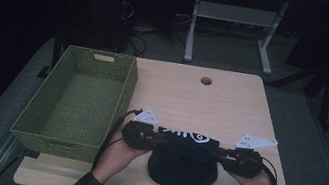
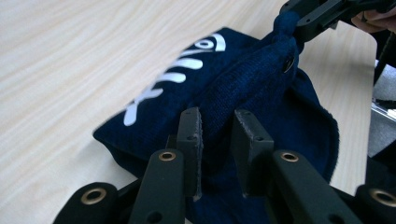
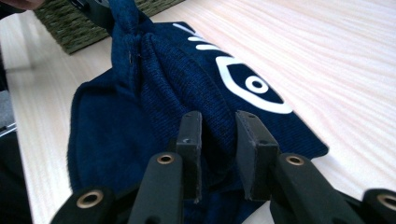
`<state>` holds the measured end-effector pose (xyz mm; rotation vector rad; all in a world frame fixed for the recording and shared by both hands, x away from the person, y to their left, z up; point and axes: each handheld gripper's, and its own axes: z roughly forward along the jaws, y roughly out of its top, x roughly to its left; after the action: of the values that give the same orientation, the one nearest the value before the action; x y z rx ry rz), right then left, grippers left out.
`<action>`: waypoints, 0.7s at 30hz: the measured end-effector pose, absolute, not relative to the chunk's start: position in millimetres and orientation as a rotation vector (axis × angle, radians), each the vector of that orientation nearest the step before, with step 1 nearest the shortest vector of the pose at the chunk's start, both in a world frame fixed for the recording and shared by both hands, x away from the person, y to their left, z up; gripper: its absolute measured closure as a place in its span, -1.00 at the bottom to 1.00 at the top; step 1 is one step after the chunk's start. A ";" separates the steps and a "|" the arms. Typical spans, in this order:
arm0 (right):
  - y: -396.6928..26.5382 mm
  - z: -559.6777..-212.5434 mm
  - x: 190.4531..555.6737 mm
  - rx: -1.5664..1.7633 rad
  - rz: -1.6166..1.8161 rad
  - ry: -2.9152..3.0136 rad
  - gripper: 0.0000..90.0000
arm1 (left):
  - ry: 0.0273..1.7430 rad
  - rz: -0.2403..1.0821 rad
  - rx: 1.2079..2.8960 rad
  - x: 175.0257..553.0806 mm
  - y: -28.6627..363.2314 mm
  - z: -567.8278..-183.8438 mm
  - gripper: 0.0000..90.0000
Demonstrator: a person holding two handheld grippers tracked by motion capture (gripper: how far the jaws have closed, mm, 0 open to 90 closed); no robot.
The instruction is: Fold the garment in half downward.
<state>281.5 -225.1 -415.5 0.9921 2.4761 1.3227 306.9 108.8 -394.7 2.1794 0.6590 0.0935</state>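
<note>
Navy-blue knitted cloth (image 1: pixel 184 161) with a white fish-skeleton print lies on the near middle of the light wooden table (image 1: pixel 231 104), between the person's two hands. The print shows rib strokes and a ringed eye; no readable words or brand name appear on it. A raised ridge of the fabric runs from side to side, pulled up between the two tools.

At the cloth's left end, the left gripper (image 1: pixel 152 138) has its black jaws clamped on a fold of the knit; the left gripper view shows the fabric pinched between the two pads (image 2: pixel 190 140). At the right end, the right gripper (image 1: pixel 224 155) is likewise closed on a fold, seen squeezed between its pads (image 3: pixel 254 149) in the right gripper view. Each tool carries a grey three-cornered plate on top and is held by a hand with a plaid sleeve cuff.

Left of the cloth, a green woven rectangular basket (image 1: pixel 124 96) sits along the table's left edge. A round hole (image 1: pixel 206 80) is in the tabletop's far middle.
</note>
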 end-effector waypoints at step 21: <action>-225.5 -430.4 245.9 0.960 1.332 2.566 0.38 | 0.671 0.016 2.234 276.9 116.2 -415.6 0.49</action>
<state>245.9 -225.5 -430.4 0.9598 2.5659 1.3322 276.9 116.2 -415.6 2.2335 0.6707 0.0155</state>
